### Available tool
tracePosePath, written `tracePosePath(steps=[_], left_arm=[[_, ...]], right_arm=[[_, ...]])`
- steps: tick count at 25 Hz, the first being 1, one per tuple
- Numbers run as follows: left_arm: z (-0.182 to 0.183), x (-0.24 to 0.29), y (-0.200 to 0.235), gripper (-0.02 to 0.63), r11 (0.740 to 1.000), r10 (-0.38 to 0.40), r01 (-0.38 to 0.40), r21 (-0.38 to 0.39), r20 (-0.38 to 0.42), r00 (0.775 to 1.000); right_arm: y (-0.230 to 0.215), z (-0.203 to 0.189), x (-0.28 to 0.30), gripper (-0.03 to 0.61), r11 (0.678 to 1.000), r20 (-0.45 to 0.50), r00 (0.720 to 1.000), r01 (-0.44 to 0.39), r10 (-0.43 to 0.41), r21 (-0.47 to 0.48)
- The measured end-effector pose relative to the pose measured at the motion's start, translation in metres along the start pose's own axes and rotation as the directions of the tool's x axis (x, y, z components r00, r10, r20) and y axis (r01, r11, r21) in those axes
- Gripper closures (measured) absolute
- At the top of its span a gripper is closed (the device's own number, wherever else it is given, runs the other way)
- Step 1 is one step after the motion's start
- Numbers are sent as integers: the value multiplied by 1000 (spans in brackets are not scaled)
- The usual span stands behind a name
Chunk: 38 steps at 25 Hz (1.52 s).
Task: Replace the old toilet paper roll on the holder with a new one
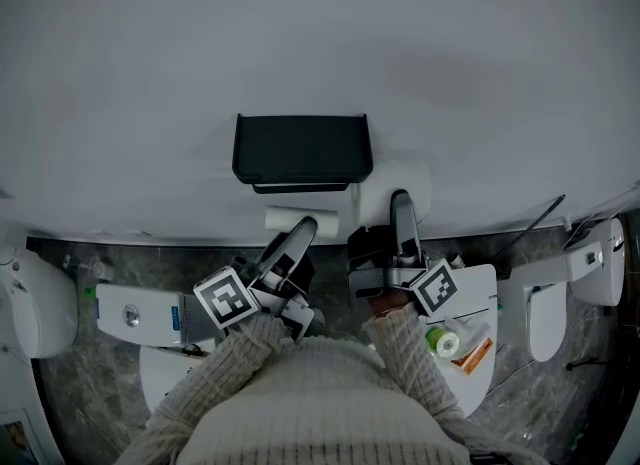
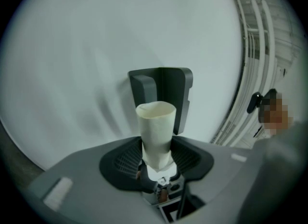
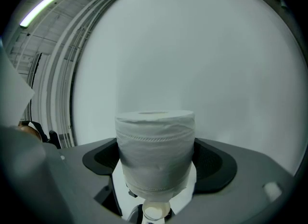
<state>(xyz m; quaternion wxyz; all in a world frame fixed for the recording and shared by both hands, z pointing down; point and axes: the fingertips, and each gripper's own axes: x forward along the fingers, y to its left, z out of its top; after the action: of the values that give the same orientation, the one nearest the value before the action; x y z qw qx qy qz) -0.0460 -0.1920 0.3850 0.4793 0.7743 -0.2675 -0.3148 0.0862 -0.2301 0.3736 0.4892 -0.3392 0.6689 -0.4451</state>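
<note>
A dark holder (image 1: pixel 302 148) hangs on the pale wall. Just below it my left gripper (image 1: pixel 303 225) is shut on the old roll, a bare pale cardboard core (image 1: pixel 299 220). In the left gripper view the core (image 2: pixel 155 129) stands between the pads of the left gripper (image 2: pixel 156 163), with the holder (image 2: pixel 161 95) right behind it. To the holder's right, my right gripper (image 1: pixel 401 205) is shut on the new white toilet paper roll (image 1: pixel 396 185). The full roll (image 3: pixel 155 153) fills the right gripper view, clamped in the right gripper (image 3: pixel 155 167), in front of bare wall.
A white toilet (image 1: pixel 40 303) stands at the left and a white fixture (image 1: pixel 597 261) at the right. Below my right arm a white surface (image 1: pixel 478 288) carries a green-labelled item (image 1: pixel 443 341) and an orange packet (image 1: pixel 476 355). Grey stone floor lies beneath.
</note>
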Motion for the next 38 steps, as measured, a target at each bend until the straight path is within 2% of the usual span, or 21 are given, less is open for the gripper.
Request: tracePosePath(steps=[10, 17, 23, 35, 38], left_arm=[[6, -5, 8, 440, 999, 7, -8, 45, 19, 1000], [3, -3, 1, 440, 999, 47, -48, 23, 24, 999], [11, -13, 0, 440, 997, 55, -58, 48, 50, 997], [24, -39, 2, 440, 997, 71, -74, 22, 117, 991], [34, -52, 7, 440, 995, 87, -93, 41, 132, 987]], right_arm=[[-1, -6, 7, 121, 1000, -30, 999, -10, 11, 20], [3, -15, 12, 121, 999, -66, 998, -19, 22, 44], [4, -34, 16, 121, 998, -112, 993, -19, 25, 63], [3, -74, 25, 121, 997, -183, 983, -12, 26, 77], [-1, -90, 28, 121, 997, -202, 979, -8, 24, 81]])
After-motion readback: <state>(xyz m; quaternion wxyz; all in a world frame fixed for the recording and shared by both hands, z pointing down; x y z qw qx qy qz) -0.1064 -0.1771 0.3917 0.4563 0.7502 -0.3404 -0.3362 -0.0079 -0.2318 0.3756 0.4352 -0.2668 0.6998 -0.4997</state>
